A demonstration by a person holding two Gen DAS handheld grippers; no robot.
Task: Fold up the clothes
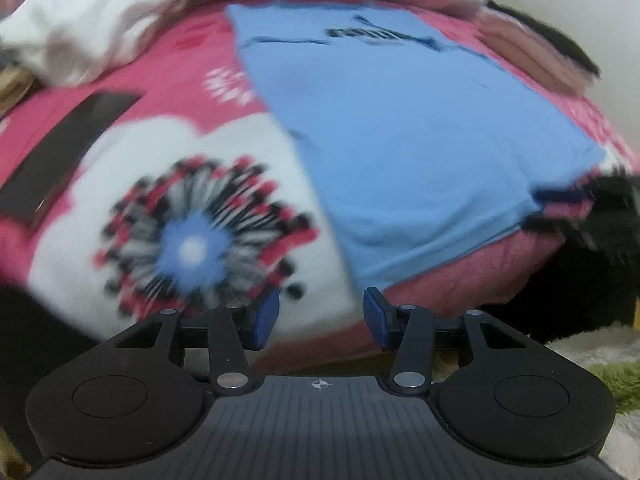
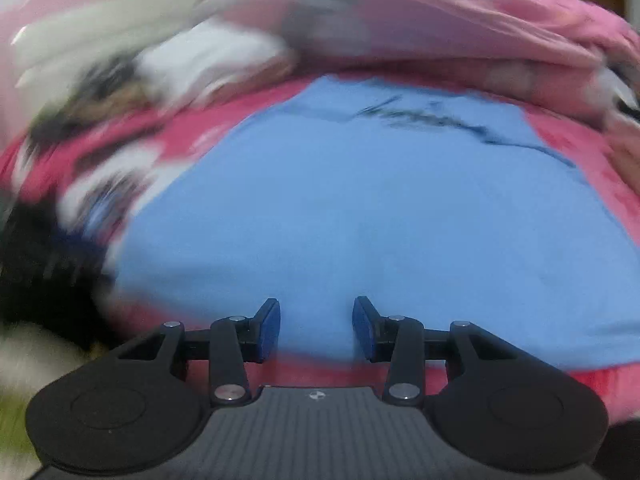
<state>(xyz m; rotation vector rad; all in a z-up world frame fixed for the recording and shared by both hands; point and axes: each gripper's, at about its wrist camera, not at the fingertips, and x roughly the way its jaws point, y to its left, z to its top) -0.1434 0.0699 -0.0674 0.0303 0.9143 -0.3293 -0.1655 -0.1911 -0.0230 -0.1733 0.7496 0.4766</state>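
A light blue T-shirt (image 1: 412, 132) with a dark chest print lies flat on a pink bed cover (image 1: 168, 72), sleeves tucked in. My left gripper (image 1: 320, 320) stands open just short of the bed's near edge, to the left of the shirt's near corner, nothing between its blue pads. In the right wrist view the same blue T-shirt (image 2: 360, 208) fills the middle. My right gripper (image 2: 316, 330) is open at the shirt's near hem, with the hem right at its fingertips and nothing clamped. Both views are motion-blurred.
The bed cover carries a white patch with a round red, black and blue flower print (image 1: 196, 240). A white cloth heap (image 1: 88, 28) and a dark flat object (image 1: 68, 152) lie to the left. Pink folded bedding (image 2: 460, 28) lines the far side. Black fabric (image 1: 600, 248) is at the right.
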